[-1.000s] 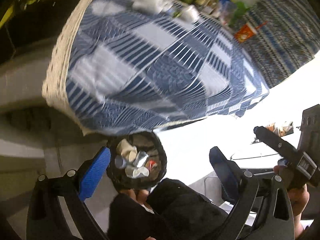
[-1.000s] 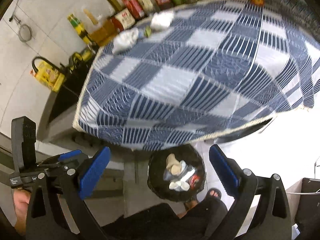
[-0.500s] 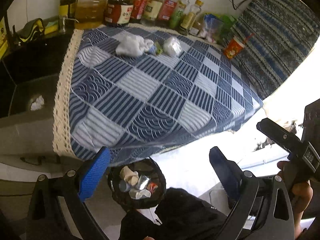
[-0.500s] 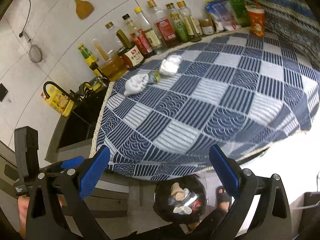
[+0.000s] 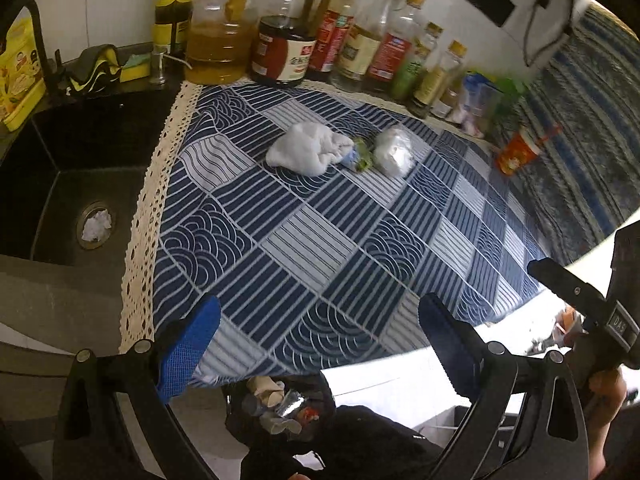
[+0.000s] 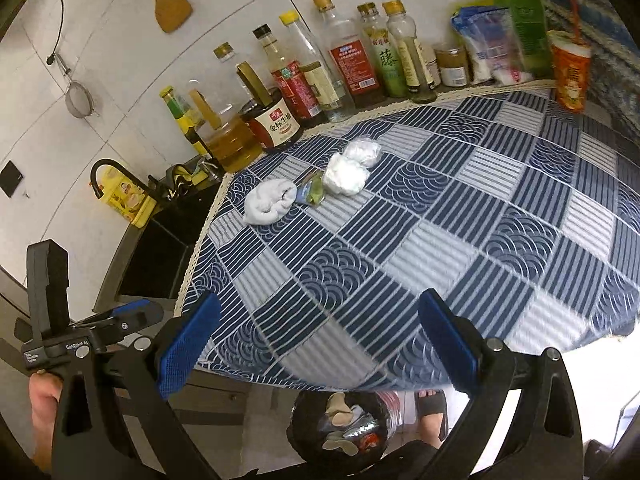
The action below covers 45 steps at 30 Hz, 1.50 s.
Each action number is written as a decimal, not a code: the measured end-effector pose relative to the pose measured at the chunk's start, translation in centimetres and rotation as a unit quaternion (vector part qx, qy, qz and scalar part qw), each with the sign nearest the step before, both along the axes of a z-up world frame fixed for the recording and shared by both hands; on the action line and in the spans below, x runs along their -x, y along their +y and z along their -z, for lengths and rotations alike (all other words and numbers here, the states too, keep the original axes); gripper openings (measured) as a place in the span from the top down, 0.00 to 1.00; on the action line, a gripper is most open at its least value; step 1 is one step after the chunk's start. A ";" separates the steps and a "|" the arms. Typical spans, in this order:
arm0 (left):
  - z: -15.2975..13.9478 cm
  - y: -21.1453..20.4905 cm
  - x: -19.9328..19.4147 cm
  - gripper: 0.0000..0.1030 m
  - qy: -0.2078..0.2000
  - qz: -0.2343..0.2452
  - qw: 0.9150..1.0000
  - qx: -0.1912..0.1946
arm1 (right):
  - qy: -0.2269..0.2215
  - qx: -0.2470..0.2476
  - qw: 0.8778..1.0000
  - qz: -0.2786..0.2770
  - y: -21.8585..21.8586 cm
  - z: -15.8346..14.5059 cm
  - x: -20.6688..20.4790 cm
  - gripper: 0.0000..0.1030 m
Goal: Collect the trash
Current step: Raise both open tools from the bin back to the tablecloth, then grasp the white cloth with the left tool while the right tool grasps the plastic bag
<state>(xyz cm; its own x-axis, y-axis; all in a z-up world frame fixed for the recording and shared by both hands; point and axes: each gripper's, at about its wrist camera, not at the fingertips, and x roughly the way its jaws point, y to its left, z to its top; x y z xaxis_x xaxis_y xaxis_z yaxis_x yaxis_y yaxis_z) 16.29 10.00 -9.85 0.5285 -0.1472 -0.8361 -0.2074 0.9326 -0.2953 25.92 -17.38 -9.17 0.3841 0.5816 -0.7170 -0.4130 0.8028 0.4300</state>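
Left gripper (image 5: 316, 342) and right gripper (image 6: 318, 340), both spread wide and empty above the counter's near edge: reaching step in hand, with crumpled tissue (image 6: 270, 201), green wrapper (image 6: 313, 192) and plastic wads (image 6: 347, 176) far across the tablecloth (image 6: 440, 240), next needing a forward reach, then the bin (image 6: 340, 428) below.

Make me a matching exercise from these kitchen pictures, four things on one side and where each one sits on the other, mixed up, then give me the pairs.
Things:
1. crumpled white tissue
2. trash bin
3. orange cup
4. wooden spatula

Places:
A. hanging on the tiled wall
B. on the floor below the counter's front edge
C. on the blue patterned cloth, beside a small green wrapper
D. at the far right end of the counter, near the striped fabric

Pairs: 1-C, 2-B, 3-D, 4-A
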 end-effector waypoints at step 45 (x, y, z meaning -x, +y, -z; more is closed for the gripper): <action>6.5 2.4 -20.3 0.08 0.125 -0.097 0.987 -0.038 | 0.086 -0.074 0.970 -0.213 8.3 9.7 -21.0 0.24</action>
<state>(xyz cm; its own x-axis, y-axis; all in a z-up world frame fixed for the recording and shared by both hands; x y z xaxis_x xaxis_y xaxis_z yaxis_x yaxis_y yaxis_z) 36.56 12.37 -16.30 0.3156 0.0048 -0.9489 -0.4411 0.8861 -0.1422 46.94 -9.12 -18.84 -0.0322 0.7625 -0.6462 -0.6051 0.4997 0.6198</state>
